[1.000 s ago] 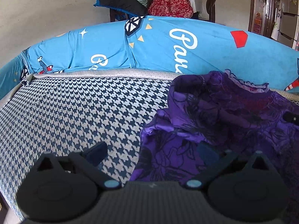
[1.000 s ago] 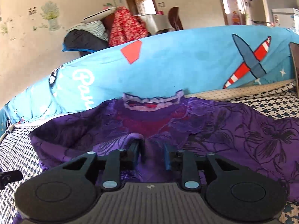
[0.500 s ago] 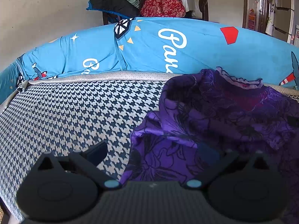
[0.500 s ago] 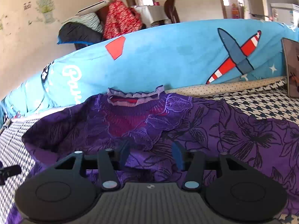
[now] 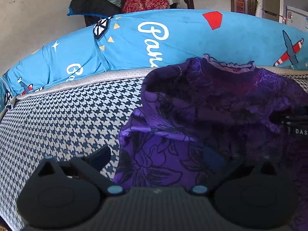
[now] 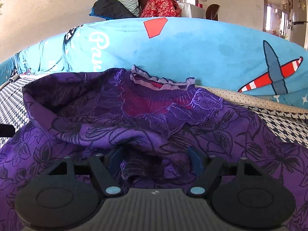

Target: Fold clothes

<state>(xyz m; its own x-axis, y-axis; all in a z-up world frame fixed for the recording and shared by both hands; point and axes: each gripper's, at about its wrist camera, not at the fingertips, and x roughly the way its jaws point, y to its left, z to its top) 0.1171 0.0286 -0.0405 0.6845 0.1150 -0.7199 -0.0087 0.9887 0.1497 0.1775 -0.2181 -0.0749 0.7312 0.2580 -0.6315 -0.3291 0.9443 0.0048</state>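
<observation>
A purple floral garment (image 5: pixel 211 111) with a lace ruffled collar lies rumpled on the houndstooth mattress (image 5: pixel 63 119); in the right wrist view the garment (image 6: pixel 134 119) fills the middle, with its left sleeve folded in over the body. My left gripper (image 5: pixel 156 154) is open and empty, straddling the garment's left edge. My right gripper (image 6: pixel 155 157) is open, jaws wide apart, low over a bunched fold in the garment's middle. The right gripper's tip shows in the left wrist view (image 5: pixel 288 118).
A blue printed bolster (image 5: pixel 154 38) runs along the back edge of the mattress, also seen in the right wrist view (image 6: pixel 192 48). Behind it stand piled clothes (image 6: pixel 134 5), a chair and a doorway. Bare mattress (image 6: pixel 284 123) lies right of the garment.
My right gripper has opened wide and let go of the fold it was shut on. Both cameras have shifted a little; the garment looks closer. The left gripper stays open.
</observation>
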